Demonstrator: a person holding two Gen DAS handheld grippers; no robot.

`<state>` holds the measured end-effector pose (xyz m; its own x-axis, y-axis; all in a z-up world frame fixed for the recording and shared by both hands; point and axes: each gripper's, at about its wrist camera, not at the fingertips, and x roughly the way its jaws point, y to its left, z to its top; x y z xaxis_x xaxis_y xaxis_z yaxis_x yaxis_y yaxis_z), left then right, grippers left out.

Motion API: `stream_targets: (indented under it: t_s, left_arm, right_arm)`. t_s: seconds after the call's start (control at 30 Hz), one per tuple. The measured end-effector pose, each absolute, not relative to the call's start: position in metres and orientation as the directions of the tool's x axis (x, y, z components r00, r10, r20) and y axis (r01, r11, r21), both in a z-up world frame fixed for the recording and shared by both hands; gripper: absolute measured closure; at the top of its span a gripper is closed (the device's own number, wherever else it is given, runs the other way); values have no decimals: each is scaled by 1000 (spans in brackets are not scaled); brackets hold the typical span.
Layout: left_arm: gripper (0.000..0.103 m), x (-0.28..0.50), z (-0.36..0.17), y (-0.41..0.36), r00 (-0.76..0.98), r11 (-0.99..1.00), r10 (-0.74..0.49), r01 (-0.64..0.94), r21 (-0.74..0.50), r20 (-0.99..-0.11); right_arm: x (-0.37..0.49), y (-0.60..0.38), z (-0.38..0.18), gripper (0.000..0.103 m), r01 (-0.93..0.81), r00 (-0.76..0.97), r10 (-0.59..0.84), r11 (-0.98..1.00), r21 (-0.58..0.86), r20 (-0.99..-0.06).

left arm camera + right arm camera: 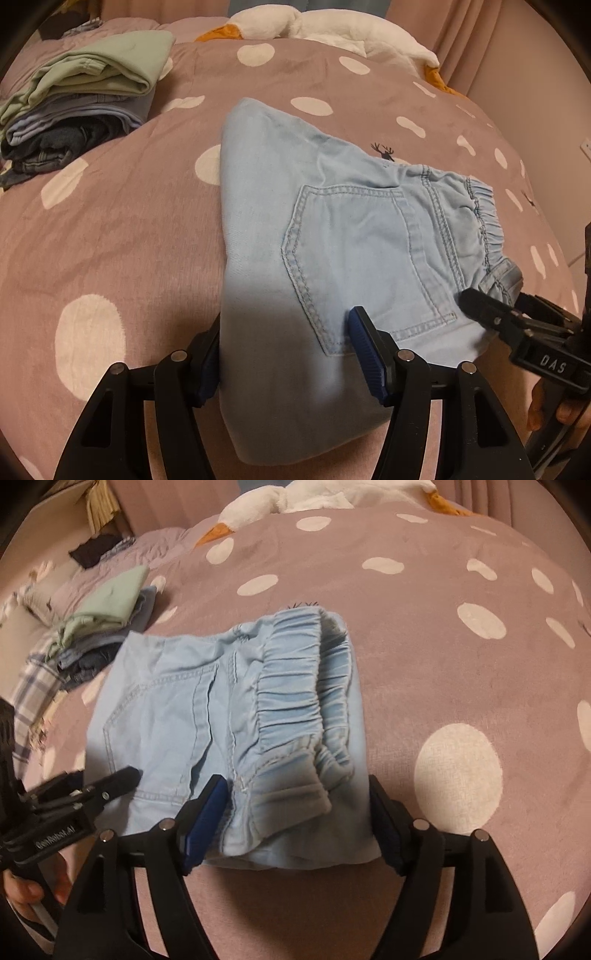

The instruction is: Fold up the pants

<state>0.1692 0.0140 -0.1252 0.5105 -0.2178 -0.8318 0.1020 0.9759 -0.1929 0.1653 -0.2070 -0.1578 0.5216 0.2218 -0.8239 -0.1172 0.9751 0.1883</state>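
The folded light blue pants (pixel 351 240) lay on the bed's pink spotted blanket (pixel 129 221). The left hand-held gripper (pixel 291 354) was spread wide around the folded end. The right hand-held gripper (pixel 295 812) was spread wide around the stretchy waistband (pixel 295 686), not pinching it.

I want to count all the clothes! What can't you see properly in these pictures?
- Stack of folded clothes: left wrist view, lower layers dark and bunched, count unclear.
- Light blue pants: legs folded underneath, hidden in both views.
- White plush toy: cut off by the top edge.
- Right gripper: whether its pads press the cloth is unclear.
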Motion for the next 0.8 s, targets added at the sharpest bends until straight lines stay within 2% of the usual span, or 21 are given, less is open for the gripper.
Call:
stream_targets:
  t_s: [0.33,0.47,0.53,0.63,0.8]
  left_arm:
    - [37,162,-122,14,517,980,-197,87,-178,-833]
    - [25,160,-120,16,510,985,-167,56,-162,-843]
    - [23,157,-118,16,504,987,-155,47,-152,-850]
    - [15,153,-119,13,482,990,-139,45,-134,-865]
    - [15,141,-111,10,483,994,-107,28,-107,-869]
  right_arm:
    - [161,-208,-156,22,-104,534,214,977,188,-818]
    - [154,-213,-150,22,-81,541,228,972,220,-810]
    - [149,-216,-147,21,-66,542,237,968,241,-806]
    - [143,-221,-145,20,-47,532,249,963,265,-809]
    - [126,-224,-131,19,-47,541,258,959,278,-800]
